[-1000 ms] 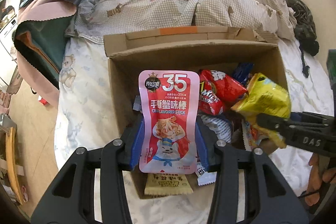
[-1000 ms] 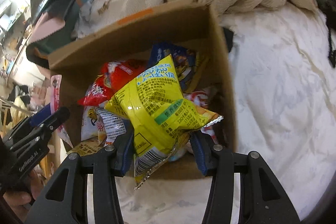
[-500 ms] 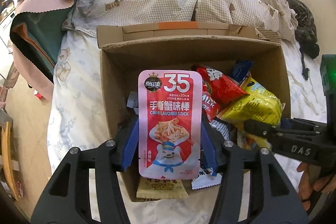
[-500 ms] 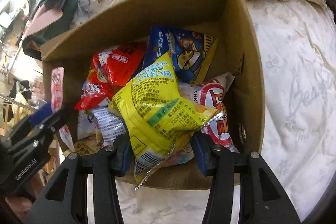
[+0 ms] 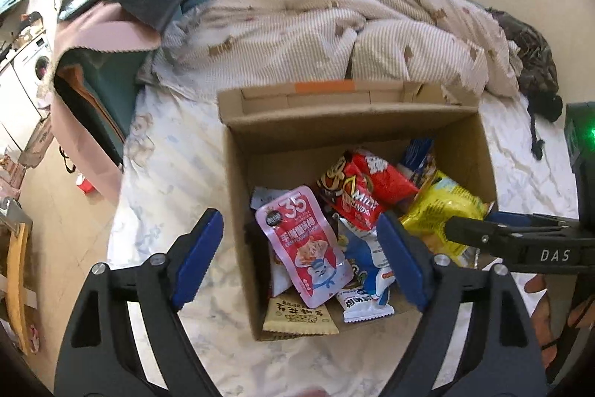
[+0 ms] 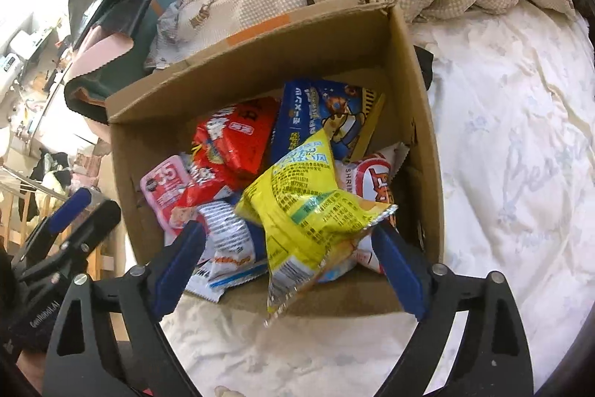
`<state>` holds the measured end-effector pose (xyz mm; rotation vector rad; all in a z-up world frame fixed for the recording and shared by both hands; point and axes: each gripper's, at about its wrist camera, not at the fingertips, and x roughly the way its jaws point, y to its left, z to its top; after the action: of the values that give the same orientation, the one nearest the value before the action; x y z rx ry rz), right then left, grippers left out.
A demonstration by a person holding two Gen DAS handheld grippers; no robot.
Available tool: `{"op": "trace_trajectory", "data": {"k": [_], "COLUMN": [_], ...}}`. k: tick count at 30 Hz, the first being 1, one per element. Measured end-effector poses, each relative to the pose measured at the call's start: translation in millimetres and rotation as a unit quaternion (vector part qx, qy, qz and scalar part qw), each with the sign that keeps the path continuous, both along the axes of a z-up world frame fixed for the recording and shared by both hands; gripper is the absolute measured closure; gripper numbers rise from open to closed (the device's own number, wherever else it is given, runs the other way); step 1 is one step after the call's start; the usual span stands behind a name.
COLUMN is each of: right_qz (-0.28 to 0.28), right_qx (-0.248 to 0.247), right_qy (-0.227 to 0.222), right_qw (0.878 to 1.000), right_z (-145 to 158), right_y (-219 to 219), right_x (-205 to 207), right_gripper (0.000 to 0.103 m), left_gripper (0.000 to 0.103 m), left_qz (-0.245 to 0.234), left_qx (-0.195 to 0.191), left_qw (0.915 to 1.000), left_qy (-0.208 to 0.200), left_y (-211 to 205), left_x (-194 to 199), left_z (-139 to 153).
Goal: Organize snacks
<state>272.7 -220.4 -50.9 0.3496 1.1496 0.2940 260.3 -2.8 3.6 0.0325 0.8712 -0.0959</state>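
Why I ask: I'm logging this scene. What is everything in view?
cardboard box: one, brown, on the bed
pink pouch: one, pink, in box, left side
yellow bag: one, yellow, atop the pile
red packets: at least two, red, mid-box
blue packet: one, blue, against far wall
quilt: one, beige checked, behind box
left tool: one, black with blue pads, over pouch; jaws just opening, gripping nothing
right tool: one, same colours, around yellow bag; jaws just opening, pads off it

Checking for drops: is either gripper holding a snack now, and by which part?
Neither. Both jaws have just been opening: the pink pouch and yellow bag lie loose in the box.
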Motion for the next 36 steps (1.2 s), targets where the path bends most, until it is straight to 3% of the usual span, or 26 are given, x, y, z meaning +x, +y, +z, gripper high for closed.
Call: {"op": "trace_trajectory", "data": {"k": [8,10,12,17,22,27,32,36], "right_qz": [-0.011,-0.014,-0.021,-0.041,-0.053,-0.054,-0.063,-0.056], "right_qx": [0.000,-0.013,-0.005,0.012,-0.008,-0.026,-0.088,-0.107], "right_qy": [-0.054,-0.074,-0.094,-0.122,-0.144,-0.161,-0.226,-0.233], "right_qw": [0.998,0.997,0.995,0.992,0.988,0.985,0.968,0.965], "right_z": [36,43,51,63,69,67,69,63], "right_y": [-8,-9,-11,-21,-24,-19,2,15], "right_x": [-37,-51,-67,-101,-129,-148,-170,-174], "right_gripper": [0.006,0.001,0.000,0.000,0.000,0.000,0.000,0.000], "left_gripper": [0.020,0.006,0.000,0.000,0.000,0.000,0.000,0.000], "left_qz": [0.034,0.042,0.050,0.057,0.064,0.075,0.089,0.102], "left_qx": [0.014,0.006,0.007,-0.012,-0.012,0.005,0.003,-0.013], "left_qw": [0.9976,0.9975,0.9974,0.9977,0.9974,0.9956,0.9930,0.9911], "left_qy": [-0.060,-0.057,-0.052,-0.035,-0.030,-0.057,-0.077,-0.084], "left_y": [14,20,25,39,47,48,45,46], "left_x": [-39,-49,-58,-80,-106,-134,-158,-160], "left_z": [28,29,30,31,29,32,27,22]}}
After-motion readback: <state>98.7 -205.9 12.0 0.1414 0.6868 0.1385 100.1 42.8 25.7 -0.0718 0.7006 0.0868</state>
